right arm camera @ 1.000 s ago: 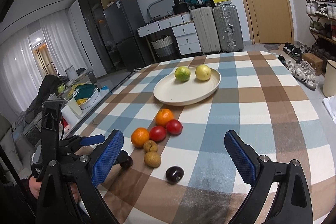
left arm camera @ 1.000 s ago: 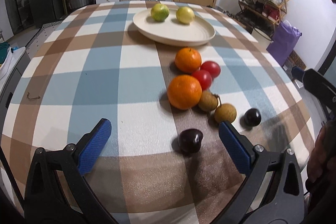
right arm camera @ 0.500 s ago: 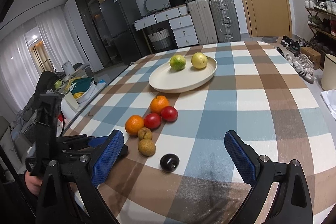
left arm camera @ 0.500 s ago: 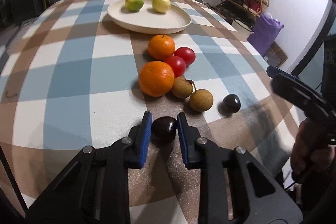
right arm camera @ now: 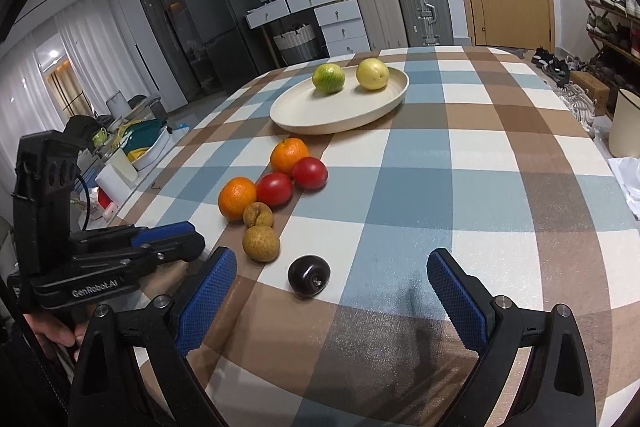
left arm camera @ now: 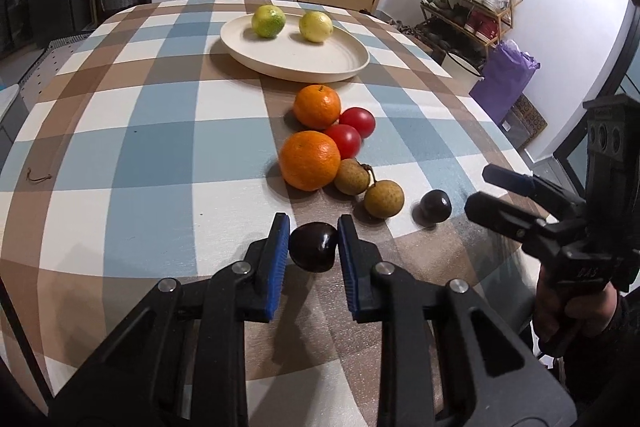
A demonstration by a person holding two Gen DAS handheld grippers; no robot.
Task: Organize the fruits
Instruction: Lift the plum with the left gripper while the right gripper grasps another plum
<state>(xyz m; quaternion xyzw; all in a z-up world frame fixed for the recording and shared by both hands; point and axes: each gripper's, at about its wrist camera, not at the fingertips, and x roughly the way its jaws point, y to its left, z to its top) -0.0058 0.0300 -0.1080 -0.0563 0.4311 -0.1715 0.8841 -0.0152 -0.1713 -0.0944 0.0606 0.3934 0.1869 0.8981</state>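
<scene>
Fruits are only partly sorted: a green fruit (left arm camera: 268, 21) and a yellow fruit (left arm camera: 316, 26) are sitting on the cream plate (left arm camera: 248, 57), while two oranges (left arm camera: 310, 160), two red fruits (left arm camera: 343, 141), two brown fruits (left arm camera: 384, 198) and two dark plums are waiting on the table (left arm camera: 120, 131) near the plate. The left hand-held gripper (left arm camera: 313, 245) is squeezing one dark plum (left arm camera: 313, 246). The right hand-held gripper (right arm camera: 332, 301) is gaping wide around the other dark plum (right arm camera: 309, 275), not touching it.

Even indoor light, soft shadows, fisheye-warped edges
</scene>
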